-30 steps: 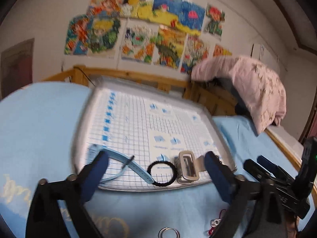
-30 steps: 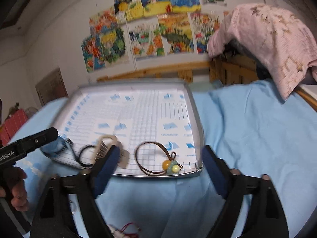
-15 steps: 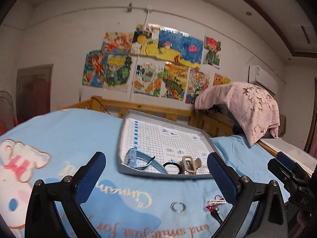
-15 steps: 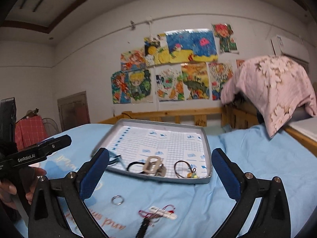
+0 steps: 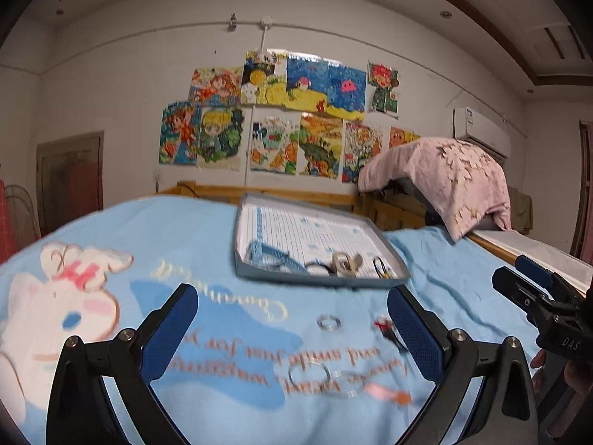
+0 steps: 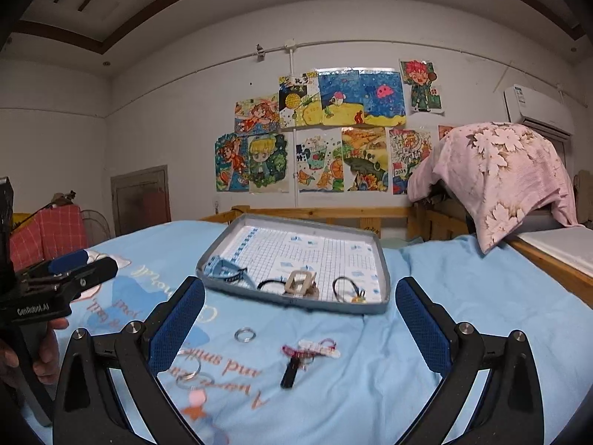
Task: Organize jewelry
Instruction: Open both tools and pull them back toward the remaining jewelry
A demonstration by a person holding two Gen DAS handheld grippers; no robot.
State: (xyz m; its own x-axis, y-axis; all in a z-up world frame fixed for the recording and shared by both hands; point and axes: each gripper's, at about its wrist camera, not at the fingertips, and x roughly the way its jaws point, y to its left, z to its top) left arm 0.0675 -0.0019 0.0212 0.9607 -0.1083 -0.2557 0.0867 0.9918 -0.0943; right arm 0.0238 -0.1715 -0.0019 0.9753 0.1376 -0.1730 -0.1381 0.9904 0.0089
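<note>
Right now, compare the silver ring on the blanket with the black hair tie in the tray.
The silver ring is shiny metal; the black hair tie is a dull, dark, thin loop. The ring lies loose on the blue blanket, outside the tray and nearer the camera; the hair tie lies inside it, beside the beige buckle. The ring looks smaller. Both are round loops lying flat, and neither is held.
</note>
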